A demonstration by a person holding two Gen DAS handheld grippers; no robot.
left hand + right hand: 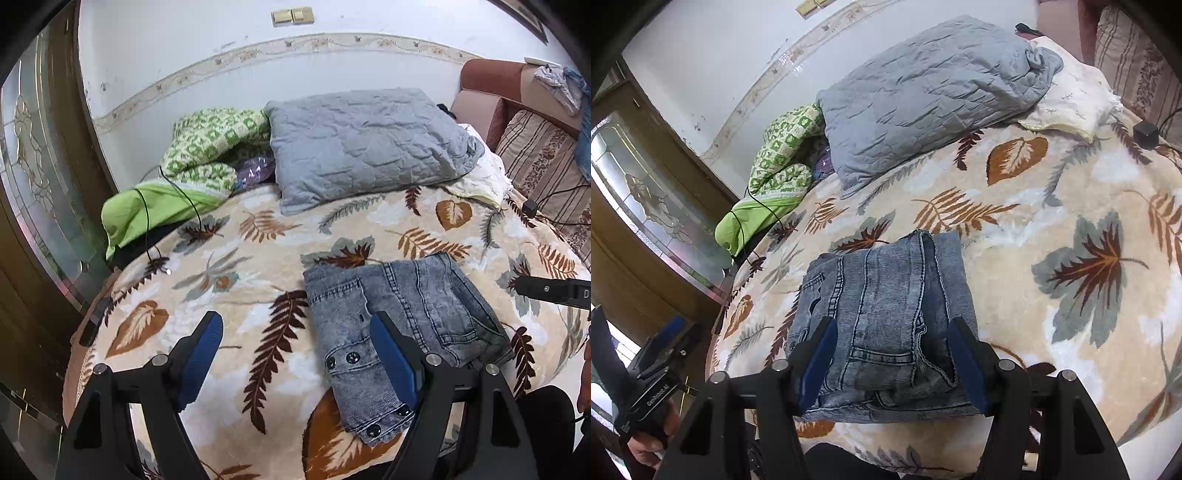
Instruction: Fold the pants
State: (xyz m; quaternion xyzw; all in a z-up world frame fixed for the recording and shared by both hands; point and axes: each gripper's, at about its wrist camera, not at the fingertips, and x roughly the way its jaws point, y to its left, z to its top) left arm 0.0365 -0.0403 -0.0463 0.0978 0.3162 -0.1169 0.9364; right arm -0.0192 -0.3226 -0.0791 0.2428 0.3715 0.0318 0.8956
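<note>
- The pants (886, 317) are lying as a compact folded denim bundle on the leaf-patterned blanket (1052, 206), near the bed's front edge and well apart from the grey pillow (923, 96).
- The long axis of the bundle is running away from the right wrist camera, toward the pillow; the waistband end with its snaps is facing the person.
- The right gripper (892, 363) is hovering directly over the near end of the bundle. Its jaws are standing apart, one at each side of the denim, and nothing is being clamped.
- The left gripper (295, 354) is sitting to the left of the bundle. Its jaws are spread wide and empty; the right-hand finger is overlapping the denim's left edge in its own view, while the left finger is standing over bare blanket.
- Judgement: the right gripper is the nearer one, being centred on the bundle, so any further tidying or pressing is falling to it first; the fold is appearing largely complete.
</note>
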